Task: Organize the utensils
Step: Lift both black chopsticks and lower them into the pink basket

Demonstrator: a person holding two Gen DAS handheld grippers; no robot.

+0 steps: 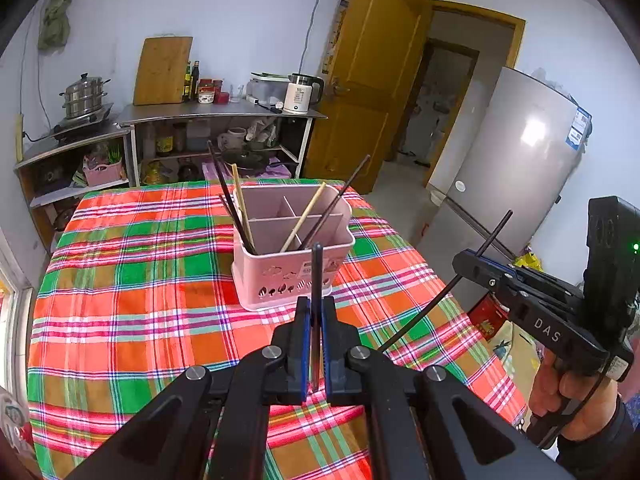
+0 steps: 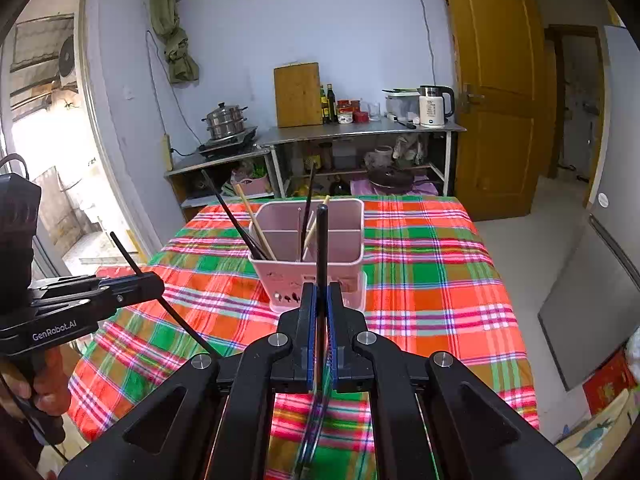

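Observation:
A pink divided utensil holder (image 1: pixel 280 268) (image 2: pixel 276 276) stands mid-table on the plaid cloth, with dark and bamboo chopsticks leaning in its compartments. In the left wrist view my left gripper (image 1: pixel 316 304) is shut on a dark chopstick (image 1: pixel 317 268) that stands upright just in front of the holder. My right gripper (image 1: pixel 460 260) hovers off the table's right edge, shut on a black chopstick (image 1: pixel 424 312) held aslant. The right wrist view shows that gripper (image 2: pixel 321 292) clamping its chopstick (image 2: pixel 321 236) before the holder, and the left gripper (image 2: pixel 158 280) at the left with its slanted chopstick (image 2: pixel 184 320).
The plaid-covered table (image 1: pixel 140 280) takes up most of the view. Behind it stand metal shelves (image 1: pixel 224 114) with a steamer pot, a cutting board, bottles and a kettle. A wooden door (image 1: pixel 372 92) and a silver fridge (image 1: pixel 516 168) are at the right. A person's hand (image 1: pixel 576 396) grips the right handle.

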